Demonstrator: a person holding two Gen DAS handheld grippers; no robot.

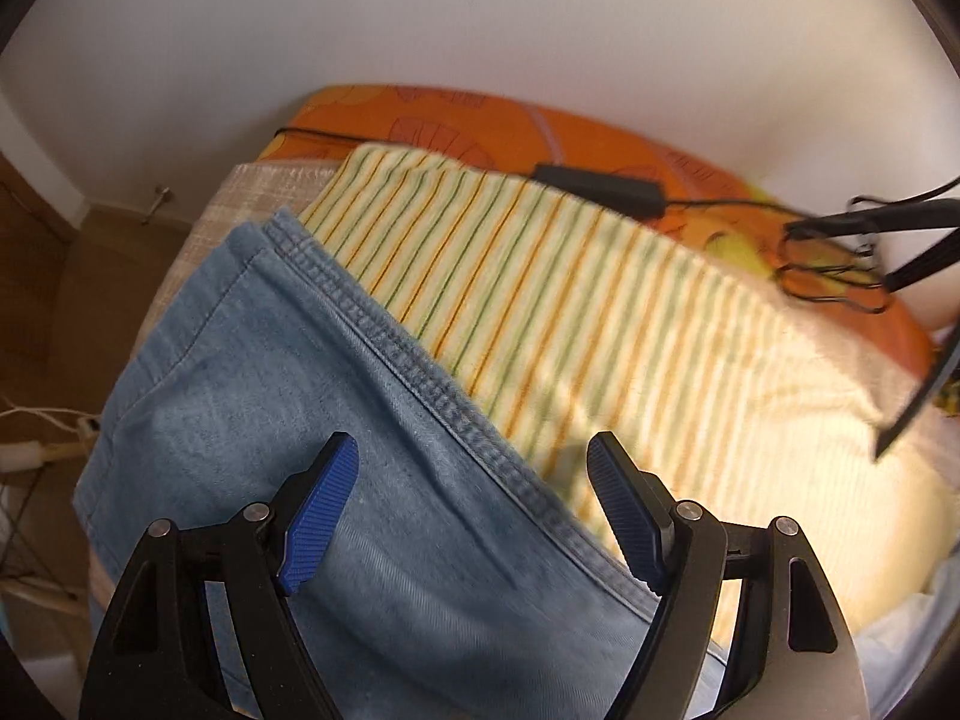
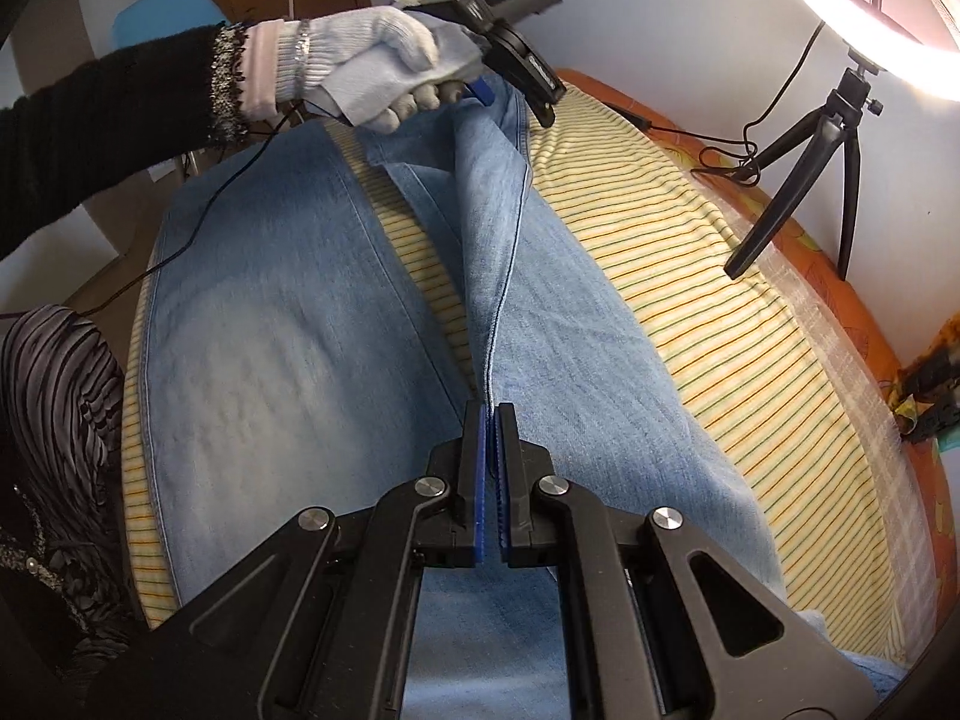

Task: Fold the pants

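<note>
Striped yellow bed cover (image 2: 690,276) carries light-blue denim pants (image 2: 270,312); right claw (image 2: 491,414) pinches 1 seam, left claw (image 1: 471,456) gapes, positioned to grasp the seam.

Both grippers: black linkage frames, silver pivot pins, ribbed blue pads (image 1: 318,516) noted. A white knit glove (image 2: 384,69), black sleeve (image 2: 108,114) with beaded lace cuff, and silver bracelet (image 2: 302,51) are worn.

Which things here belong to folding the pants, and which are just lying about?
Part of the job: jeans; right gripper, shut on the jeans' edge; left gripper, open over the jeans.

Lying about: striped blanket; tripod; ring light; power adapter.
</note>
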